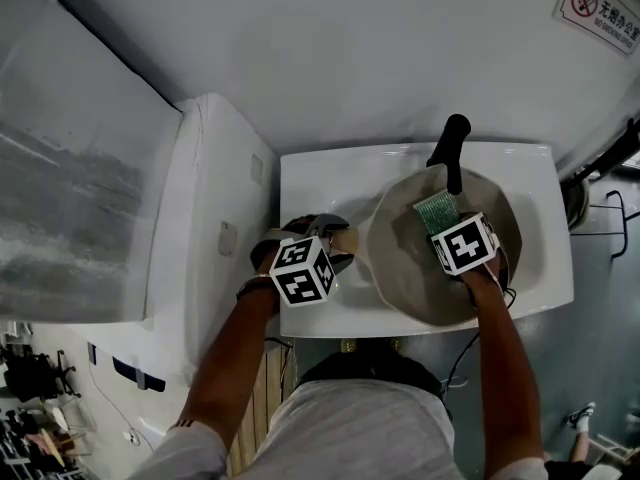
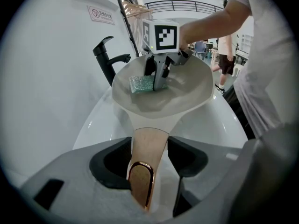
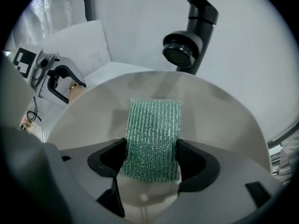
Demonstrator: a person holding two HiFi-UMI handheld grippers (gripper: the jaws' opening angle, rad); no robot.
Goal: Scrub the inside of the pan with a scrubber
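right gripper view: right tool (image 3: 152, 164) pinches the near end of the green scrubber (image 3: 154, 129). the scrubber lies inside the pan (image 3: 224, 120) toward its far wall, below the black faucet (image 3: 191, 41). left tool (image 2: 149, 164) is clamped on the pan's handle (image 2: 148, 143), and the pan sits in the white sink (image 2: 93, 125).

risks, my estimate:
- scrubber is soft ribbed mesh, so hard pressure may fold it or drag it from the pads.
- pan interior is smooth, pale and bowl-curved, and the handle is tapered and slick-looking, so the pan may twist.
- faucet hangs close and could be knocked.
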